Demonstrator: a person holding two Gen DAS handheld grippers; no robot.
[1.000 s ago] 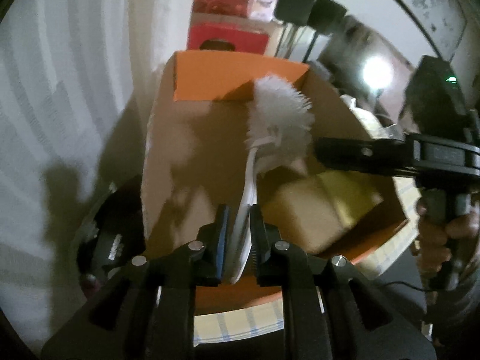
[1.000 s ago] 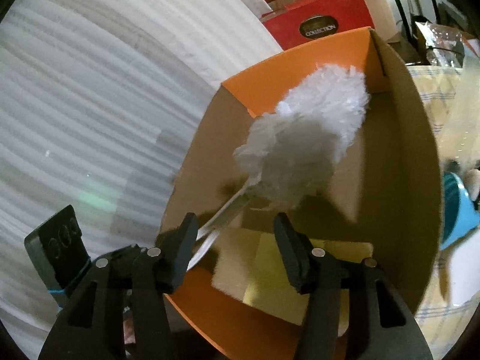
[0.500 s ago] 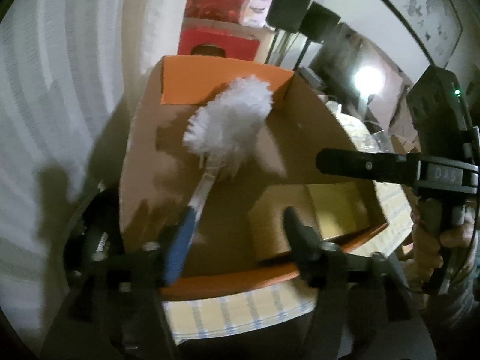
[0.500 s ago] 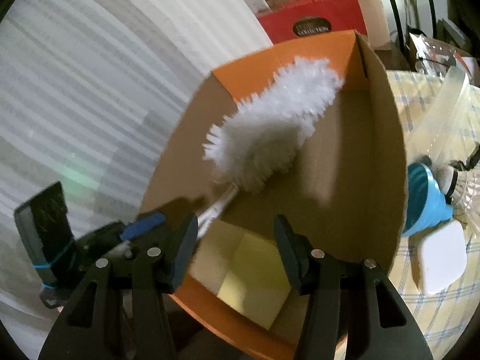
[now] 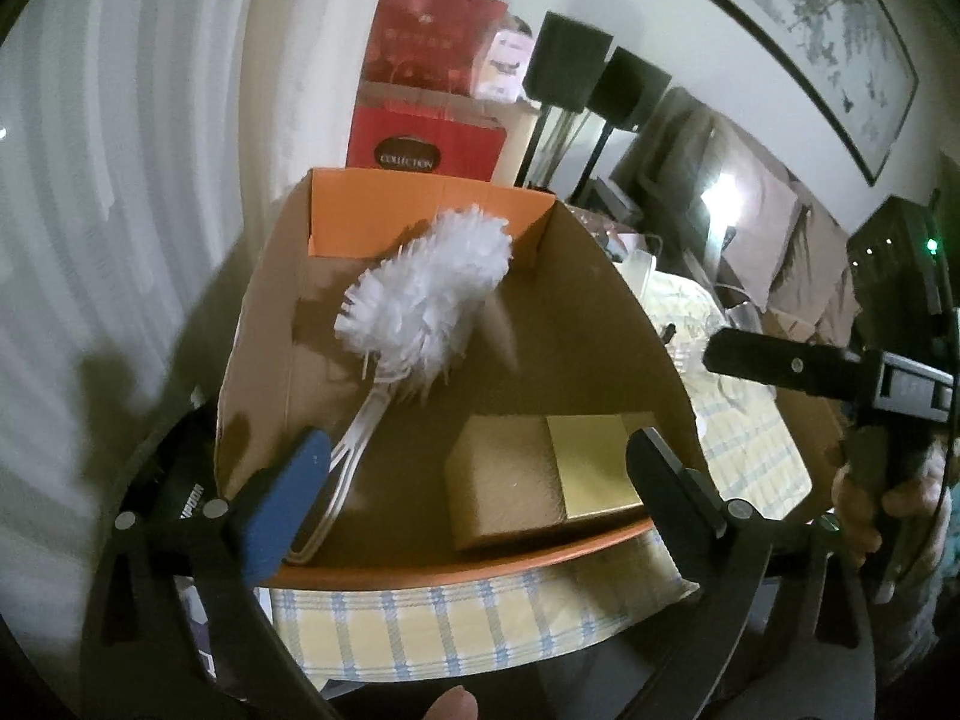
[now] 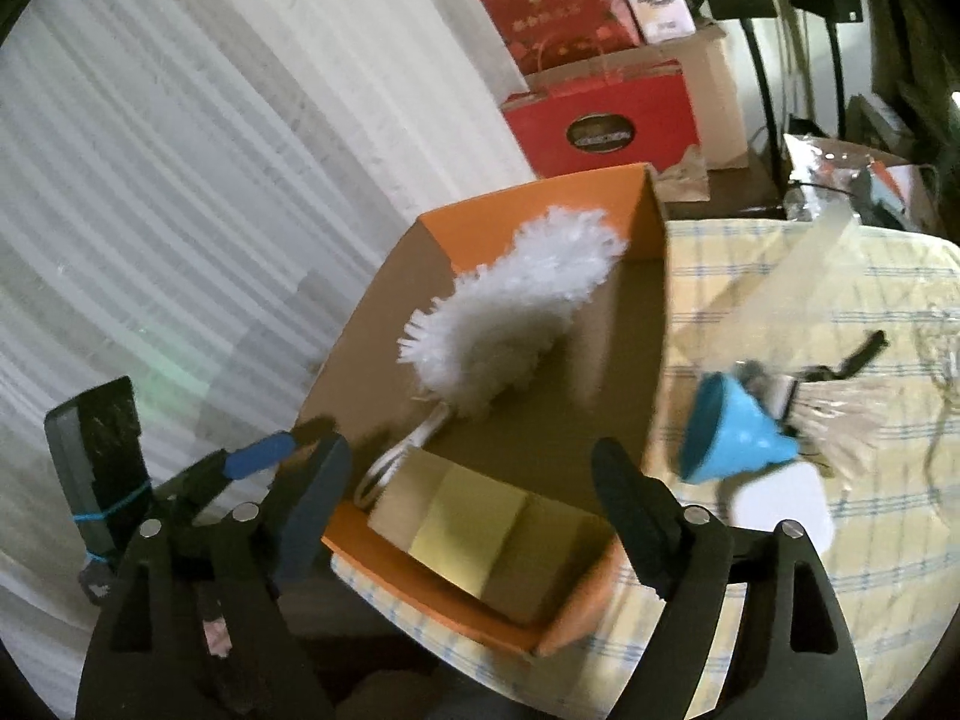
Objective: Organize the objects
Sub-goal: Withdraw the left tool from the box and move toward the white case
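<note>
Brush (image 5: 420, 306) lies in the box (image 5: 414, 210), block (image 5: 540, 480) at its right.

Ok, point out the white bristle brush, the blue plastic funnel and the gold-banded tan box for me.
White bristle brush (image 5: 426, 306): left wrist view, on the middle of its bristle head.
Blue plastic funnel (image 6: 729, 429): right wrist view, on its cone.
Gold-banded tan box (image 5: 591, 465): left wrist view, on the gold band on top.
</note>
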